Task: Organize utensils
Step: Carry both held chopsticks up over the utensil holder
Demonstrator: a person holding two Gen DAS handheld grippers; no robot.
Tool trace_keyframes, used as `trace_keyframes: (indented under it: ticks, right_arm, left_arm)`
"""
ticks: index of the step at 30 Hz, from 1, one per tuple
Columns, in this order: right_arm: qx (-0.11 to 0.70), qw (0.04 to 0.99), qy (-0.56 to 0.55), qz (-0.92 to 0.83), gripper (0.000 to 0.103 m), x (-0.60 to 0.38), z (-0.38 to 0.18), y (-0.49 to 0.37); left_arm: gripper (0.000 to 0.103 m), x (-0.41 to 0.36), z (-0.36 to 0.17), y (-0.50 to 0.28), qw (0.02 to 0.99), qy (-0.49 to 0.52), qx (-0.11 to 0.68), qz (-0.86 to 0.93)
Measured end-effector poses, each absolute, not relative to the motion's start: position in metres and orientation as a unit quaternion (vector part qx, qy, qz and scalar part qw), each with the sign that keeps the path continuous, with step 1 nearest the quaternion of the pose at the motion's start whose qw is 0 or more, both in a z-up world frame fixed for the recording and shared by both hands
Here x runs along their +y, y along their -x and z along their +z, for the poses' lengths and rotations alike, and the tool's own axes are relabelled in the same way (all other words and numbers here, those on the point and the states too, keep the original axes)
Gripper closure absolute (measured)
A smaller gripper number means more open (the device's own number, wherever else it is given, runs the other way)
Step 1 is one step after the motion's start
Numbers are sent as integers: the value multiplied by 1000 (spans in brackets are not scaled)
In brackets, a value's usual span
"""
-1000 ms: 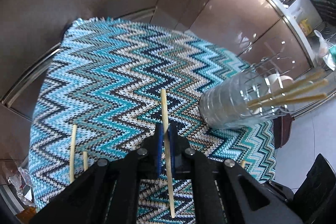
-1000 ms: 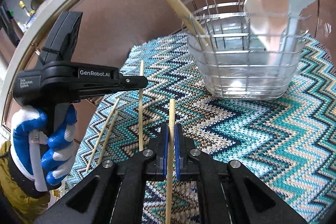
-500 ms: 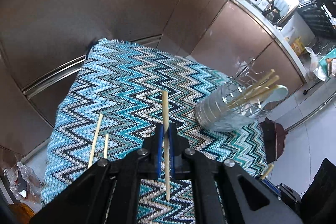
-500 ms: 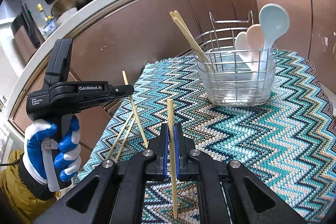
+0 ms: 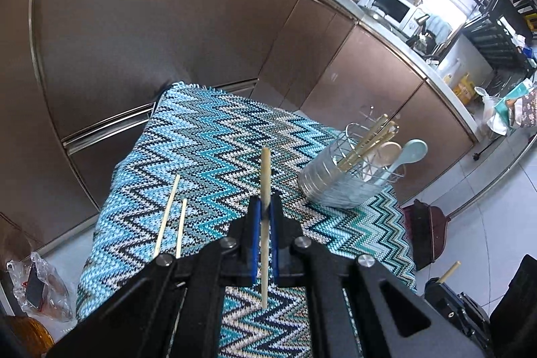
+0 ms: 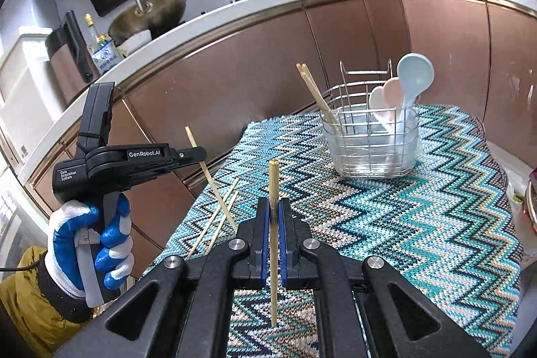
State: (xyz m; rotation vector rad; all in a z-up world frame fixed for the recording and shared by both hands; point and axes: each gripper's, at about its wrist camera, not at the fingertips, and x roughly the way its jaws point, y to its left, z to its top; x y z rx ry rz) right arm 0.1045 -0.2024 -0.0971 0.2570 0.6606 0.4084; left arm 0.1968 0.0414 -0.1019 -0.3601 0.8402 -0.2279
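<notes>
My left gripper (image 5: 264,207) is shut on a wooden chopstick (image 5: 265,176) held above the zigzag cloth (image 5: 208,150). My right gripper (image 6: 274,207) is shut on another chopstick (image 6: 273,183), also held off the cloth. The left gripper also shows in the right wrist view (image 6: 198,153), at the left with its chopstick slanting down. Two loose chopsticks (image 5: 171,217) lie on the cloth's left side. The wire utensil basket (image 6: 371,140) stands at the cloth's far end with chopsticks and three spoons in it.
Brown cabinet fronts (image 5: 167,39) curve behind the covered table. A dustpan (image 5: 429,230) stands on the floor at the right. A plastic bag (image 5: 40,284) lies on the floor at the left. A wok (image 6: 151,12) sits on the counter.
Both grippers have risen and drawn back from the basket, each still holding its chopstick. The basket looks smaller and farther. The left chopstick now slants in the right wrist view.
</notes>
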Motion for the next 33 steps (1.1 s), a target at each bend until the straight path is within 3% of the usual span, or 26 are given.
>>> trace_keyframes:
  ticks: [17,33]
  right_arm:
    - [276,933,-143,181,98,-240,-74,-79]
    - [192,962,-120,152,98,-278,1,-125]
  left_arm:
    - [98,38,-70,-167,897,184,380,-130]
    - [98,-13,55,-199,918,178,283,-214]
